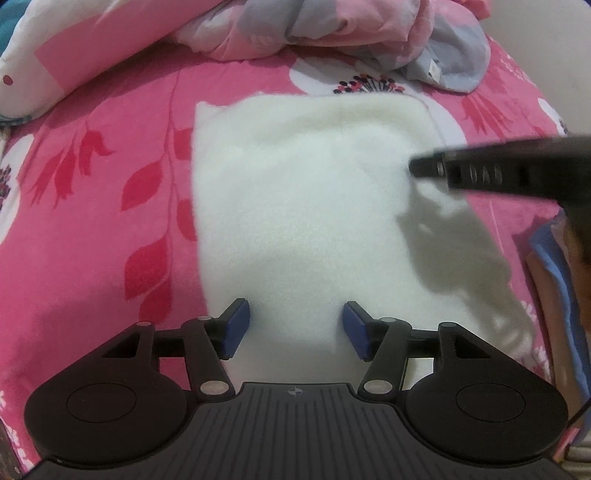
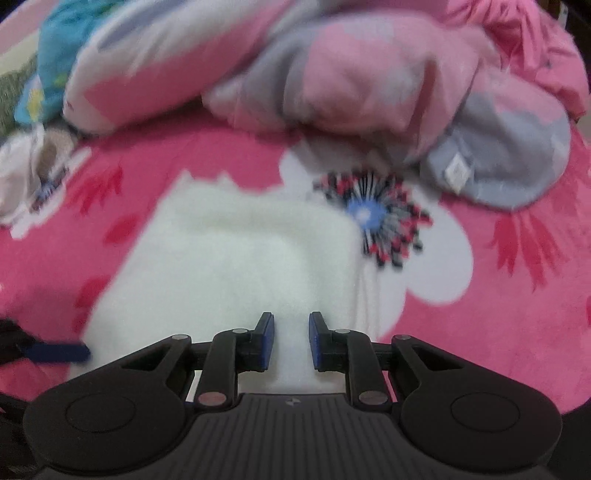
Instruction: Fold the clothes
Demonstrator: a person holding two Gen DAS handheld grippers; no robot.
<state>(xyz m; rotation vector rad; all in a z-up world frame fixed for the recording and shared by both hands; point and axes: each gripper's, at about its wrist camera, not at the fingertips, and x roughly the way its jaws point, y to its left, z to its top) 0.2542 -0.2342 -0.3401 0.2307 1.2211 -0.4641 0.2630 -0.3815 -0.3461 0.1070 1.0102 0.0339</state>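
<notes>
Spread left hand-held gripper (image 1: 295,326), white fleece garment (image 1: 306,206), pink floral blanket (image 1: 92,221), right hand-held gripper (image 2: 291,339) parted

Pink fleece blanket (image 1: 92,229) covers the whole surface: red leaf sprigs plus big white flowers with dark spiky centres (image 2: 373,218). Crumpled duvet (image 1: 332,26) in pink/white/grey patches is heaped along the far edge, and a small white label (image 2: 456,171) shows on its grey corner at right. Teal printed fabric (image 2: 70,48) at far left behind the duvet, blurred. Pale cream bundle (image 2: 26,173) near the left edge, can't tell what it is.
</notes>
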